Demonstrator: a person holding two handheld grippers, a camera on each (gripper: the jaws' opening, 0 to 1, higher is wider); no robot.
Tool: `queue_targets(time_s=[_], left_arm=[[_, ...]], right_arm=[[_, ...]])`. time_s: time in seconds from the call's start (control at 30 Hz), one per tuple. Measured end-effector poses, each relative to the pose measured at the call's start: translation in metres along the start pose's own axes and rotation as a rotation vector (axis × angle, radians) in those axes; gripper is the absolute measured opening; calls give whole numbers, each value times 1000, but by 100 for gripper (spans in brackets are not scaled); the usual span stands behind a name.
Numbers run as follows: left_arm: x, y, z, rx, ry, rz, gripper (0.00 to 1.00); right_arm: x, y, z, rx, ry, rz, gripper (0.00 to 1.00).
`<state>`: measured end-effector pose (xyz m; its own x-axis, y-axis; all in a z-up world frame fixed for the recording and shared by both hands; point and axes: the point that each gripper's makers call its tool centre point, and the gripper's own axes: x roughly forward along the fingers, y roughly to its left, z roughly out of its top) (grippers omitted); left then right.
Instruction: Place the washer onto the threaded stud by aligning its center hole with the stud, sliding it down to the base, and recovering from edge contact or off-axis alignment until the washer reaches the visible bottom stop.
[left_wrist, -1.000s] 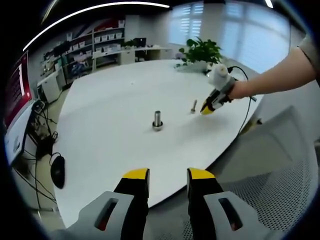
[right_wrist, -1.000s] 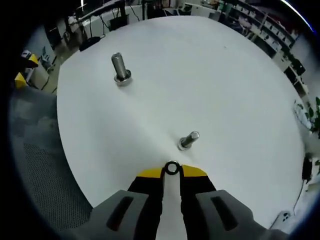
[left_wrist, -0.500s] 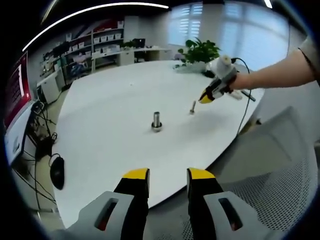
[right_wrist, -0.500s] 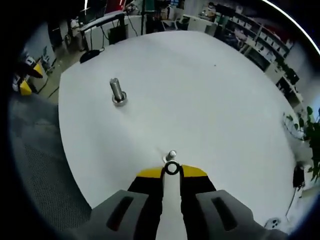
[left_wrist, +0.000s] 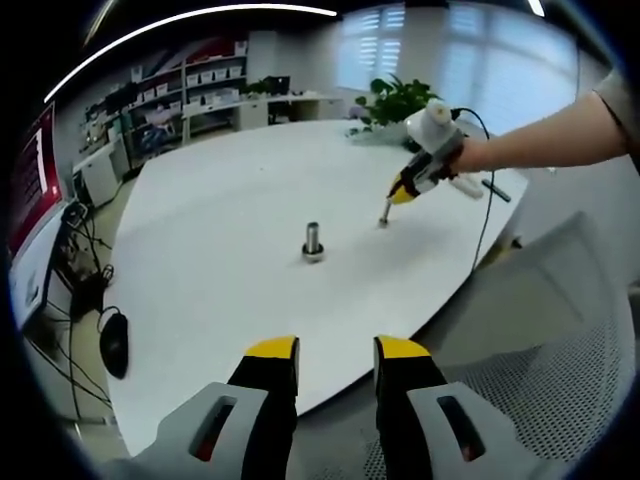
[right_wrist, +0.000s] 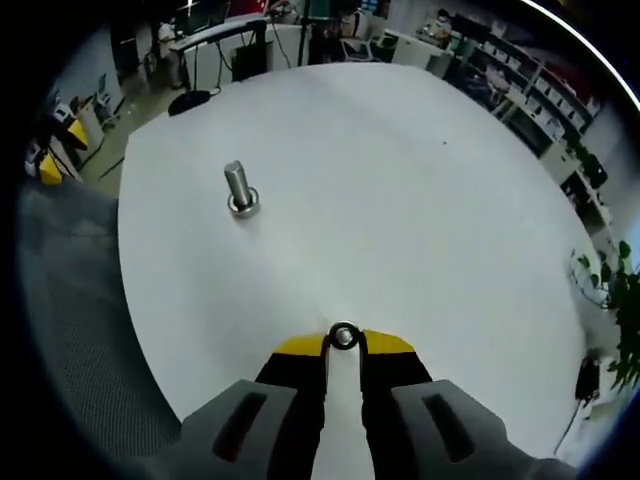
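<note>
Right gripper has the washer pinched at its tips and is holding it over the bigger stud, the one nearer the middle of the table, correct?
Not quite. The right gripper does pinch the washer, but it sits over the smaller stud near the table's edge. The left gripper view shows this; the bigger stud stands apart, untouched.

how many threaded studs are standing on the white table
2. The larger stud stands near the middle of the table. The smaller stud stands beyond it, right under the right gripper, which holds the washer over its top.
</note>
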<state>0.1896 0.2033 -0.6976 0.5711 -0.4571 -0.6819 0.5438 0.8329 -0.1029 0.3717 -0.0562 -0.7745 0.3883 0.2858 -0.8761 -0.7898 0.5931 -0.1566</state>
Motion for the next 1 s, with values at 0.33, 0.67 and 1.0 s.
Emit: queue_targets(time_s=[0.33, 0.67, 1.0], left_arm=[[0, 1, 0, -6, -2, 3, 28], [0, 1, -1, -9, 1, 6, 27], [1, 2, -3, -14, 14, 10, 27]], right_arm=[[7, -3, -1, -5, 18, 12, 14], [17, -2, -7, -4, 48, 29, 14], [38, 0, -17, 41, 80, 53, 14]])
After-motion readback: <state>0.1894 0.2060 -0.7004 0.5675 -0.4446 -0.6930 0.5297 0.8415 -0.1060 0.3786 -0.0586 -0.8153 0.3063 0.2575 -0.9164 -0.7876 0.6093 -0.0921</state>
